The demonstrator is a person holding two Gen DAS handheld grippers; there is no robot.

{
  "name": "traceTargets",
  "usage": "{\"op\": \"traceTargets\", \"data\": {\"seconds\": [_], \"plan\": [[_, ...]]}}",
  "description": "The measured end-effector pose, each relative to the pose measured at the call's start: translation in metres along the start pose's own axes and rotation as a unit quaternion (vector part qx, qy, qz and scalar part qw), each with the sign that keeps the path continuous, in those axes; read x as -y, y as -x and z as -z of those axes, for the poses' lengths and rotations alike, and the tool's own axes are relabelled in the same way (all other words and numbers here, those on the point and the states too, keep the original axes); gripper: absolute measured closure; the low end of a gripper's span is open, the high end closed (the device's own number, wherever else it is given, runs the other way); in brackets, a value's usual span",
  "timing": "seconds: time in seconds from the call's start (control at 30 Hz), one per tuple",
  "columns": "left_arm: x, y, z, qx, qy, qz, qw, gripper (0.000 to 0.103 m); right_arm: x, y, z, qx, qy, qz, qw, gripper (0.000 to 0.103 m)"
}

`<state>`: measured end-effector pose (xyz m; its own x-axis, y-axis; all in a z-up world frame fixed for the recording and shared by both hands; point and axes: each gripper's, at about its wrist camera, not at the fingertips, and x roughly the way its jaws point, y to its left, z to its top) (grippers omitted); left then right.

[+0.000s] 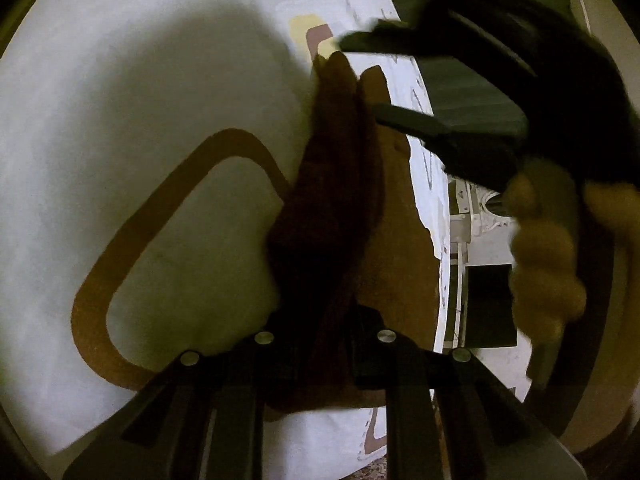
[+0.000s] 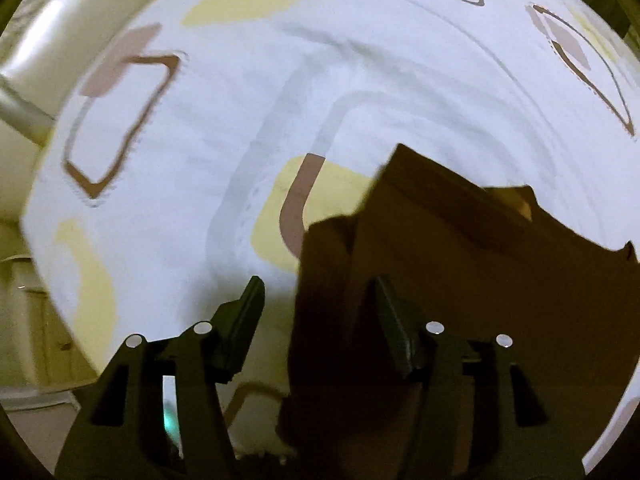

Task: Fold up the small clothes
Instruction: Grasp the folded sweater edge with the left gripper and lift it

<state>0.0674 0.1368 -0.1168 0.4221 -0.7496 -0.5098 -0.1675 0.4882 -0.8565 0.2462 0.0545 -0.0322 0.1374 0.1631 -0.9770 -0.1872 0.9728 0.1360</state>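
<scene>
A: Brown garment (image 1: 332,208) lies on the patterned bedsheet (image 1: 140,120), close to its edge. Left gripper (image 1: 320,344) is closed on a bunched fold of it; cloth rises between the jaws.

B: Right gripper (image 2: 320,320)?

A: Jaws stand apart, pointing steeply down over the garment's darker fold (image 2: 320,280). One finger (image 2: 394,332) is over cloth, the other (image 2: 244,320) over bare sheet. Nothing gripped.

B: Risks?

A: Probably two. The right could close on sheet along with cloth, dragging both. The left's bunched hold may give an uneven, crooked fold. The garment could also slide off the edge if pulled that way.
</scene>
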Motion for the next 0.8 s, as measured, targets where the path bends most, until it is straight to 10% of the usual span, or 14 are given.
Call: {"op": "traceTargets", "data": {"seconds": [0.17,0.37,0.8], "plan": [[0.002,0.000,0.003,0.001,-0.016,0.000,0.9999,0.086,-0.004,-0.020,-0.006,-0.026,-0.005,0.044,0.999,0.042],[0.012,-0.003,0.004,0.006,-0.035,-0.013,0.9993,0.090,0.018,-0.014,-0.003,-0.016,-0.023,0.046,0.999,0.093],[0.088,-0.007,0.023,0.021,-0.095,-0.092,0.9911,0.091,0.097,0.062,0.014,0.056,-0.056,-0.115,0.990,0.096]]}}
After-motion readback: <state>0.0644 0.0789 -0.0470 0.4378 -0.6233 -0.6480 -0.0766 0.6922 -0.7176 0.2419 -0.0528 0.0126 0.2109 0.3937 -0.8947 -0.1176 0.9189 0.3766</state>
